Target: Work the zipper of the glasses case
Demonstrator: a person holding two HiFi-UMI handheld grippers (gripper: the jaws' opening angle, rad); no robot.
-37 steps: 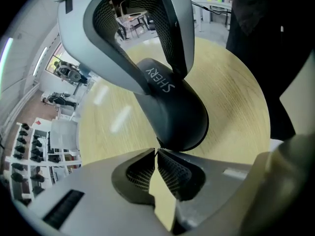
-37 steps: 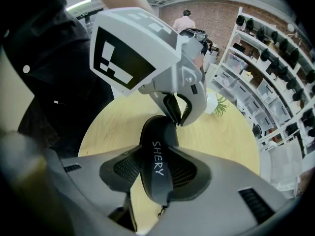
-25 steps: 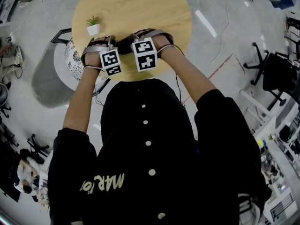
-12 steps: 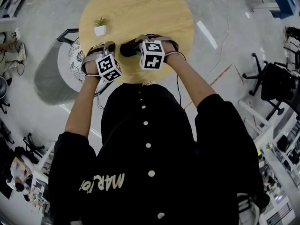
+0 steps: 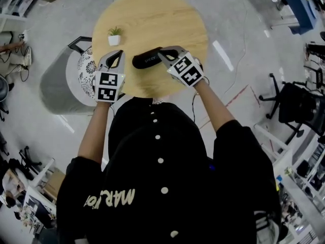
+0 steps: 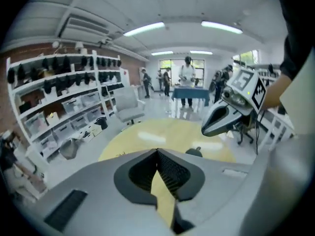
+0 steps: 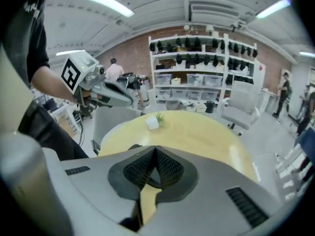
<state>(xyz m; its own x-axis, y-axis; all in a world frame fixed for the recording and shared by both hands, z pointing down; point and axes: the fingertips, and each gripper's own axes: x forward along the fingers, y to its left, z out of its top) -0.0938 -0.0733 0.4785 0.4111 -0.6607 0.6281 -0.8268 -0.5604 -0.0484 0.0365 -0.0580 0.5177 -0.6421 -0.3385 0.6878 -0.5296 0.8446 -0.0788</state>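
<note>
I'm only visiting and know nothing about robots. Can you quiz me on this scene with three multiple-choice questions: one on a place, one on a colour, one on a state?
1. Where is the potted plant? A on the glasses case; B on the round table; C in the left gripper.
2. What colour is the glasses case? A black; B red; C white.
3. How is the left gripper? A wide open; B shut on the case; C shut, holding nothing.
Answers: B, its white pot stands on the wooden top, apart from the case; A, it lies dark against the wood; C, its jaws meet with nothing between them.
</note>
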